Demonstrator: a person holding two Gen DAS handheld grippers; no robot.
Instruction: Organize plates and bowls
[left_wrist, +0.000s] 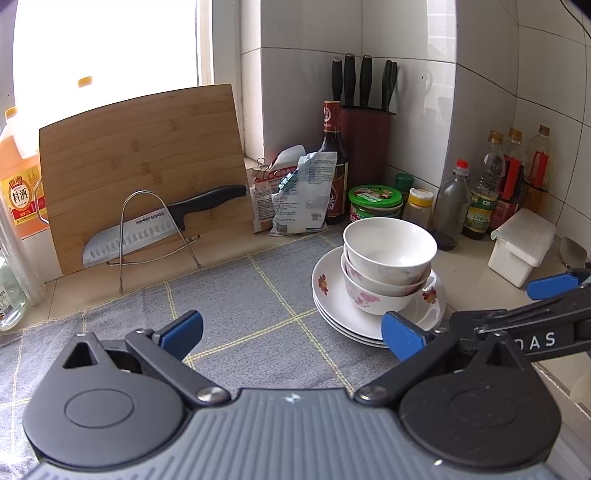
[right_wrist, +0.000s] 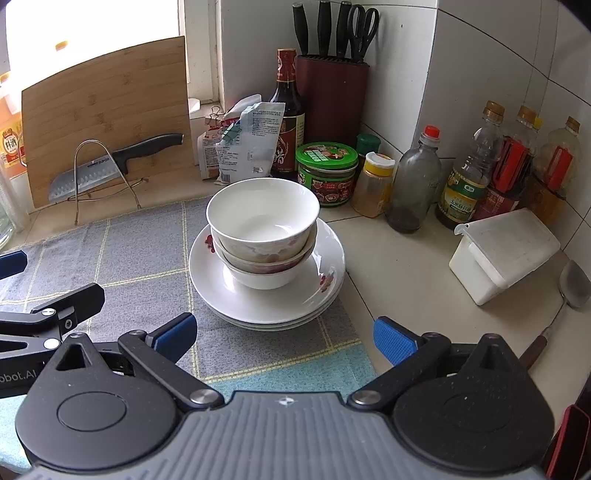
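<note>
Task looked essentially done: nested white floral china bowls (right_wrist: 263, 236) sat on stacked white plates (right_wrist: 325, 295) at centre frame on the grey checked cloth (right_wrist: 140, 258); left gripper (left_wrist: 291, 334) and right gripper (right_wrist: 284, 338) both gaped, empty.

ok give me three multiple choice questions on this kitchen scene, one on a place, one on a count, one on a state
1. Where do the bowls sit?
A. on the stacked plates
B. on the cutting board
C. in the white box

2. How many bowls are nested?
A. one
B. three
C. five

3. How are the right gripper fingers?
A. shut on a bowl
B. shut on a plate
C. open, holding nothing

Answers:
1. A, the bowl stack rests in the top plate.
2. B, three rims show one inside another.
3. C, the blue fingers stand wide apart short of the plates.
</note>
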